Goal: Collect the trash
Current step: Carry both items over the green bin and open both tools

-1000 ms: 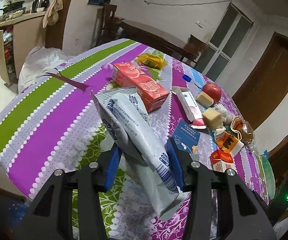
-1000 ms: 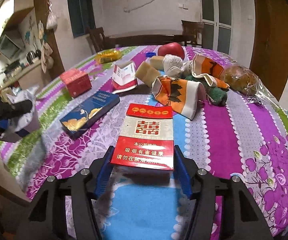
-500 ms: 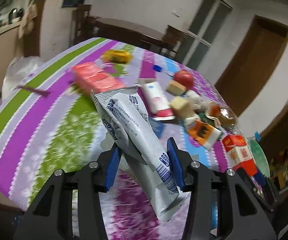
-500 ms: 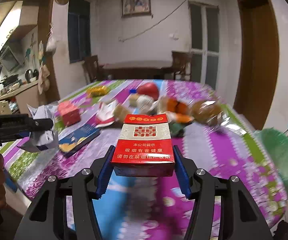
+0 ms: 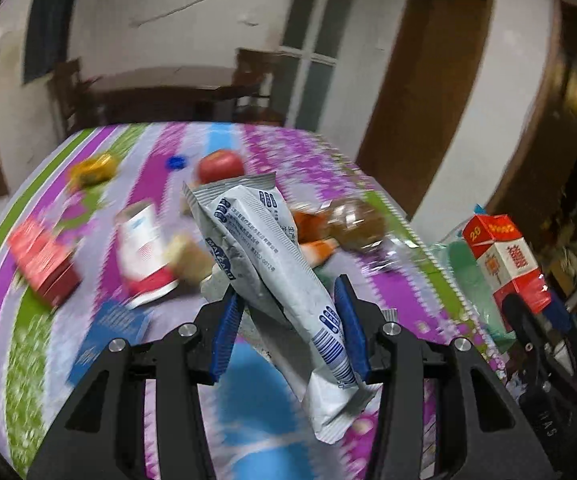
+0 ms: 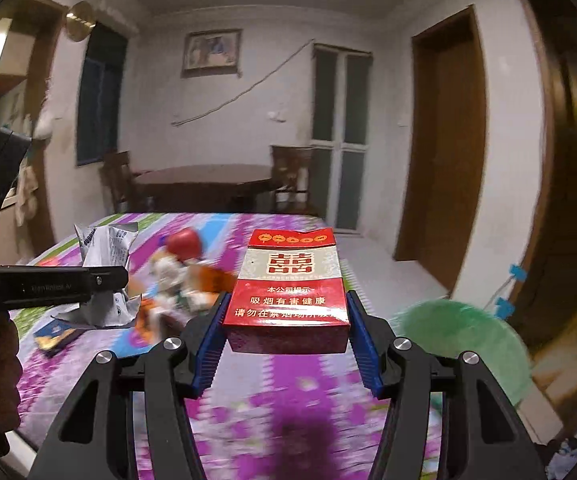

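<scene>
Both loads have swung off the table toward the green bin (image 6: 460,344) at lower right: left gripper (image 5: 288,334) clamps a white wrapper (image 5: 272,260), right gripper (image 6: 286,340) a red cigarette pack (image 6: 288,288); disposal looks imminent.

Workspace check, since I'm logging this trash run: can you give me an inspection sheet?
Surface: round table under a striped purple, green and blue floral cloth.
Job's things: white snack wrapper and red cigarette pack, both lifted.
Clutter: apple, yellow packet, red box, blue booklet; others blurred.
Grippers: left tongs shut on the wrapper; right tongs shut on the pack.
Cables: one wire strung across the far wall.
Surroundings: green bin beside the table, doors, dark dining table.
</scene>
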Demonstrator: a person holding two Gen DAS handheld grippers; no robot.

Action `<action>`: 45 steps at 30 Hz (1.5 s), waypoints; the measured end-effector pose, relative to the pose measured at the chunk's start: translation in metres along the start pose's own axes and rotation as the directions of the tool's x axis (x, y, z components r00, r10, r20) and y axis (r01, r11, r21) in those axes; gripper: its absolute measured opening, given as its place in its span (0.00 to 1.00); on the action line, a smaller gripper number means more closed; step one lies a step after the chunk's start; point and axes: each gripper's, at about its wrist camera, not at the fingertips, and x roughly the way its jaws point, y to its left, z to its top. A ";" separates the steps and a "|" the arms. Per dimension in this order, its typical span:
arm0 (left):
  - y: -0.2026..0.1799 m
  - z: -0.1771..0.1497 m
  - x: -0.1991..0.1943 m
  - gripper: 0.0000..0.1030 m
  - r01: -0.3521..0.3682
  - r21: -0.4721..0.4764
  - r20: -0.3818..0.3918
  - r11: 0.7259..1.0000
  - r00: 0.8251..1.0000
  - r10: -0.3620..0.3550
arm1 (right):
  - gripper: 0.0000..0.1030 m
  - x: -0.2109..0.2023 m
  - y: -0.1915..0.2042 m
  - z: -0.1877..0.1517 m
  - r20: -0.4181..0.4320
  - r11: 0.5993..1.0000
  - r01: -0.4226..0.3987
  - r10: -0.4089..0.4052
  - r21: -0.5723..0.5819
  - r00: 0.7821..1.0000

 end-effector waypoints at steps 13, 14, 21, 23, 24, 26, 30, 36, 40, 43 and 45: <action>-0.131 0.029 0.063 0.43 0.044 0.252 -0.014 0.967 0.999 -0.042 | 0.56 0.005 -0.169 0.020 -0.057 0.971 0.219 -0.214 0.092 0.975; -0.139 0.032 0.068 0.43 0.050 0.265 -0.015 0.963 0.999 -0.048 | 0.56 0.007 -0.184 0.021 -0.069 0.967 0.235 -0.228 0.101 0.971; -0.204 0.051 0.106 0.43 0.197 0.332 -0.120 0.922 0.979 -0.166 | 0.56 0.030 -0.272 0.024 -0.185 0.946 0.274 -0.242 0.174 0.953; -0.218 0.058 0.122 0.43 0.267 0.351 -0.180 0.897 0.960 -0.215 | 0.56 0.039 -0.291 0.026 -0.223 0.941 0.278 -0.234 0.192 0.946; -0.225 0.062 0.131 0.43 0.301 0.358 -0.213 0.884 0.948 -0.236 | 0.56 0.045 -0.303 0.027 -0.246 0.940 0.277 -0.226 0.197 0.943; -0.239 0.067 0.150 0.43 0.378 0.362 -0.290 0.852 0.914 -0.282 | 0.56 0.052 -0.318 0.027 -0.276 0.937 0.281 -0.220 0.207 0.936; -0.270 0.066 0.178 0.44 0.475 0.387 -0.386 0.790 0.862 -0.329 | 0.56 0.069 -0.341 0.029 -0.343 0.933 0.269 -0.178 0.238 0.922; -0.289 0.049 0.203 0.45 0.535 0.397 -0.462 0.746 0.819 -0.341 | 0.56 0.096 -0.358 0.018 -0.439 0.932 0.240 -0.101 0.273 0.893; -0.293 0.042 0.206 0.45 0.534 0.410 -0.465 0.739 0.820 -0.334 | 0.56 0.101 -0.348 0.008 -0.461 0.929 0.227 -0.070 0.293 0.885; -0.294 0.042 0.208 0.45 0.523 0.412 -0.460 0.746 0.826 -0.325 | 0.56 0.105 -0.348 0.002 -0.465 0.925 0.223 -0.058 0.308 0.883; -0.293 0.041 0.206 0.45 0.519 0.415 -0.457 0.747 0.829 -0.322 | 0.56 0.103 -0.345 -0.001 -0.465 0.924 0.222 -0.055 0.312 0.884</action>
